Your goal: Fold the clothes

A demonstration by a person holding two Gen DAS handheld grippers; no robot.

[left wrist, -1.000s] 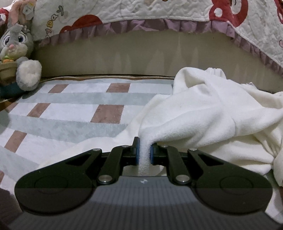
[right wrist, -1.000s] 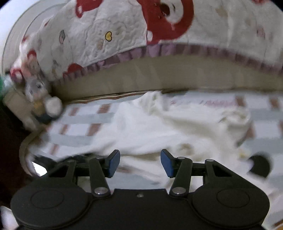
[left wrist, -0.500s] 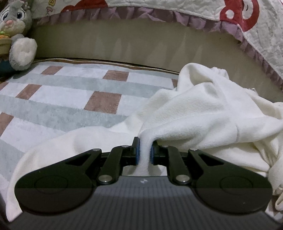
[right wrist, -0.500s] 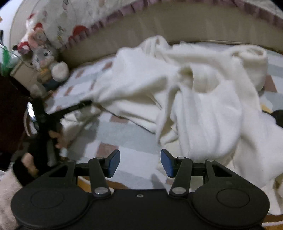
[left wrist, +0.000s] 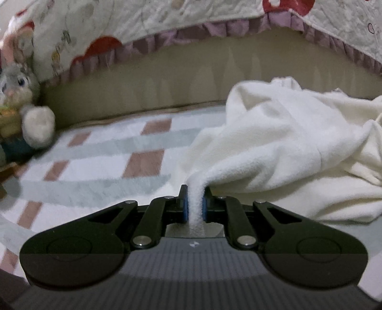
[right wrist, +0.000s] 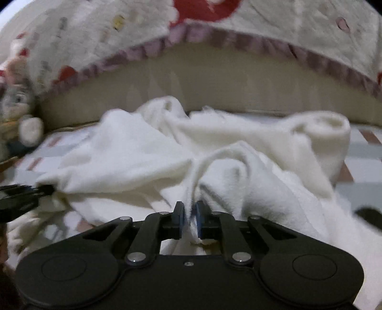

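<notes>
The white fleece garment (right wrist: 148, 152) lay bunched and rumpled on the checked mat (left wrist: 100, 152), in front of the base of a bed draped with a patterned quilt (left wrist: 167, 16). A plush rabbit (left wrist: 21, 105) sat at the left end of the mat, well apart from the cloth.

The left gripper (left wrist: 194, 205) had its jaws pressed together on a narrow ridge of the garment's edge, the fabric passing between the blue pads. The right gripper (right wrist: 189, 214) had its jaws closed on a fold nearer the middle of the heap; in the right wrist view the left gripper also appeared at the far left, pinching the cloth's edge.

Judged from the two holds, the step in hand was spreading the garment flat between both grippers. To do it well, both pinches needed to stay firm while the grippers drew apart evenly, keeping the cloth low over the mat so that trapped folds slid out rather than dragged. The rolled cuff-like opening (right wrist: 322, 128) at the right needed watching: thick fleece clings to itself and could stay doubled under. Which part of the garment each gripper held could not be told.
</notes>
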